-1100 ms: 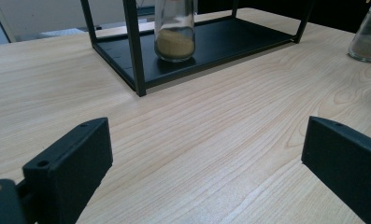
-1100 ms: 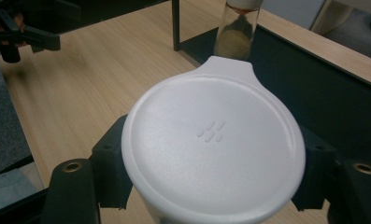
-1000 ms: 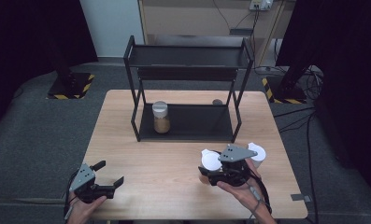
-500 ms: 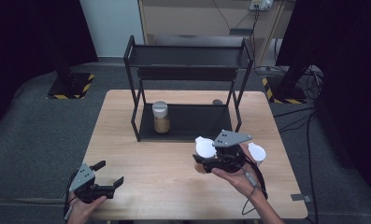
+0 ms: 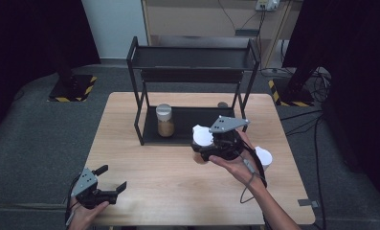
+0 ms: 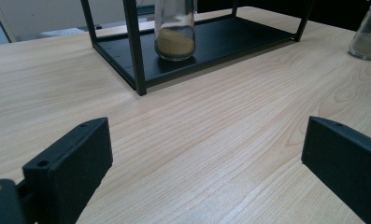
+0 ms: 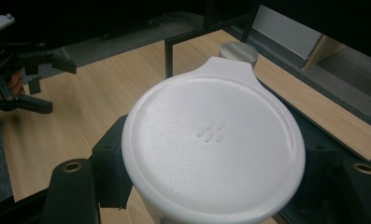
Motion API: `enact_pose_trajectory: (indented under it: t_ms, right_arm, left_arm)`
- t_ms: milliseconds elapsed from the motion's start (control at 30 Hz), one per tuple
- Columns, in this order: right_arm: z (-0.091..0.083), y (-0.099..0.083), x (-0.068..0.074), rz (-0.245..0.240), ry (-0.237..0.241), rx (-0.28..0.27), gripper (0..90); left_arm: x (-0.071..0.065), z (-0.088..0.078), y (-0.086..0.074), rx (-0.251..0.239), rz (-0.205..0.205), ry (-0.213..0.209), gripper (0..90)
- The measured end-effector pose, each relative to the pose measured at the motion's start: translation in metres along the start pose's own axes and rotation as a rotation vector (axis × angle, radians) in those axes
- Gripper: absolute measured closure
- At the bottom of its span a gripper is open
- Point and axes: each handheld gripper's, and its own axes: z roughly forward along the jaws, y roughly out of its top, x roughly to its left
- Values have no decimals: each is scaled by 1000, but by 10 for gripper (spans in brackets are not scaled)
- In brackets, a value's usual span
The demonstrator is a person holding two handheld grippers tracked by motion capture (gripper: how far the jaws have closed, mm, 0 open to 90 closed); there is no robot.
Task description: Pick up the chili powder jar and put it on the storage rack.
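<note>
My right gripper [image 5: 204,149] is shut on a glass jar with a white lid [image 5: 202,136] and holds it above the table, just in front of the black rack [image 5: 192,57]. In the right gripper view the white lid [image 7: 213,149] sits between the two black jaws of my right gripper [image 7: 216,179]. A second jar with a grey lid [image 5: 164,120] stands on the rack's bottom shelf, left of middle. At the table's front left corner my left gripper [image 5: 106,184] rests open, and in the left gripper view this gripper [image 6: 206,154] has bare wood between its jaws.
Another white-lidded jar [image 5: 263,157] stands on the table to the right of my right hand; it is at the far right [image 6: 367,32] in the left gripper view. A small grey lid [image 5: 222,104] shows behind the rack. The wooden table [image 5: 144,182] ends in dark floor all round.
My right gripper has risen and moved left toward the rack with the white-lidded jar in it. The left gripper has stayed put.
</note>
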Motion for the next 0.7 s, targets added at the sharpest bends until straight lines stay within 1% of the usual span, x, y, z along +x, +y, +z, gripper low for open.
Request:
enact_pose_trajectory:
  t_ms: [100, 267, 433, 533, 700]
  right_arm:
    - [7, 7, -4, 0, 6, 2, 310]
    - [20, 19, -10, -5, -1, 15, 310]
    - [31, 27, -20, 12, -8, 21, 310]
    - [39, 32, -27, 20, -23, 28, 310]
    - [52, 36, -39, 36, -33, 36, 310]
  left_arm:
    - [0, 0, 0, 0, 0, 0, 8]
    - [0, 0, 0, 1, 2, -1, 8]
    - [0, 0, 0, 4, 6, -1, 8]
    - [0, 1, 1, 7, 8, -1, 8]
    - [-1, 1, 1, 9, 11, -1, 8]
